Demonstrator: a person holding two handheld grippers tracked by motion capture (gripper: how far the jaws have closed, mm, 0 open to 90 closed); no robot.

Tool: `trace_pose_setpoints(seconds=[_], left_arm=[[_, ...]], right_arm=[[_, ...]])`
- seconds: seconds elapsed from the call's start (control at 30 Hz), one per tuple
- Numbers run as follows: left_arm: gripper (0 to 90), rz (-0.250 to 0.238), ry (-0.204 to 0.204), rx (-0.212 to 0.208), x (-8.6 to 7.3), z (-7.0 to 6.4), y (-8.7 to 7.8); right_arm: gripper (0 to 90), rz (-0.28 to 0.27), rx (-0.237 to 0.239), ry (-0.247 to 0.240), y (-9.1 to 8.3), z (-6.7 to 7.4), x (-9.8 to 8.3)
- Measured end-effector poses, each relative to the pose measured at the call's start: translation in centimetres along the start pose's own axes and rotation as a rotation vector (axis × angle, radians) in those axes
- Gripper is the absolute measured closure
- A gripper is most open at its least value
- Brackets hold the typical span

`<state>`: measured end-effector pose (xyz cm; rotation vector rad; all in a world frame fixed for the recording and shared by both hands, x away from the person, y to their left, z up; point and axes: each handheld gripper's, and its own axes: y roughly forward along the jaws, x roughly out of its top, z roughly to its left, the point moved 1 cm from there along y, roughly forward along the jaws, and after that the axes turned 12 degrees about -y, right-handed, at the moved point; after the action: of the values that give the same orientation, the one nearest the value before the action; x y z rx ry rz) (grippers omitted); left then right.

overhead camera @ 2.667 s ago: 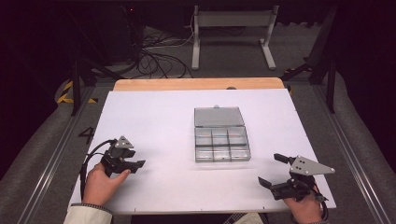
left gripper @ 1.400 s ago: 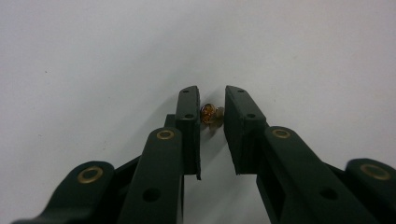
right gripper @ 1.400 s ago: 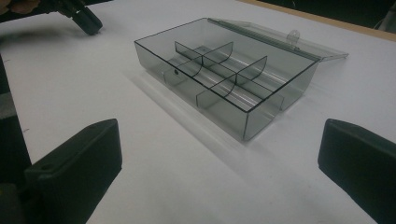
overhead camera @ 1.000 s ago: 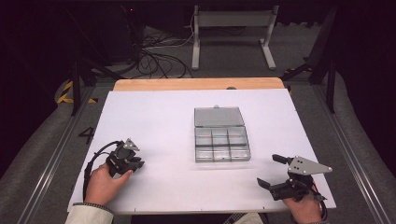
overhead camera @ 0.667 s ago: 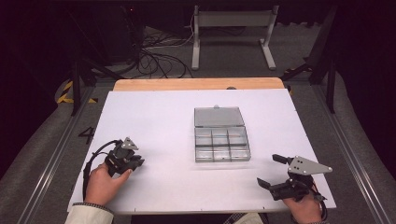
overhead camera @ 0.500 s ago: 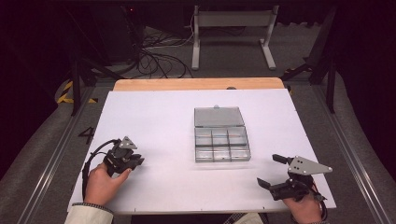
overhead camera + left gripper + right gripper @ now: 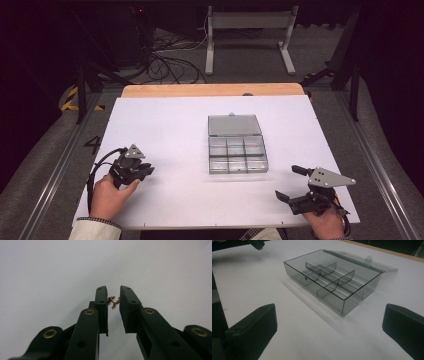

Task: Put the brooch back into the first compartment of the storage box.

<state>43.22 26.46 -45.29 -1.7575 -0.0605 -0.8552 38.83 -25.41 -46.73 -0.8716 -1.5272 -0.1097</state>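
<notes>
- We see the left gripper (image 7: 113, 293) with its jaws nearly closed, pinching a small gold-coloured metal piece (image 7: 113, 302) between them, low over the white table (image 7: 165, 125).
- The right gripper (image 7: 292, 183) has its jaws spread wide and holds nothing.
- Between both grippers lies a clear compartment box (image 7: 236, 148), its lid (image 7: 234, 125) folded open flat behind it; its compartments look empty.
</notes>
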Motion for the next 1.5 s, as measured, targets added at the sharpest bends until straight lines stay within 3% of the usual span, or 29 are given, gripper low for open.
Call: trace_pose_setpoints(seconds=[0.67,1.5], left_arm=[[77.4,-0.113,-0.038,-0.052,0.9,-0.6,-1.4],[77.4,-0.163,0.007,-0.08,3.9,-3.1,-2.1]], right_arm=[[0.4,0.0,0.002,0.001,0.0,0.0,0.0],[0.4,0.0,0.003,0.0,0.0,0.0,0.0]])
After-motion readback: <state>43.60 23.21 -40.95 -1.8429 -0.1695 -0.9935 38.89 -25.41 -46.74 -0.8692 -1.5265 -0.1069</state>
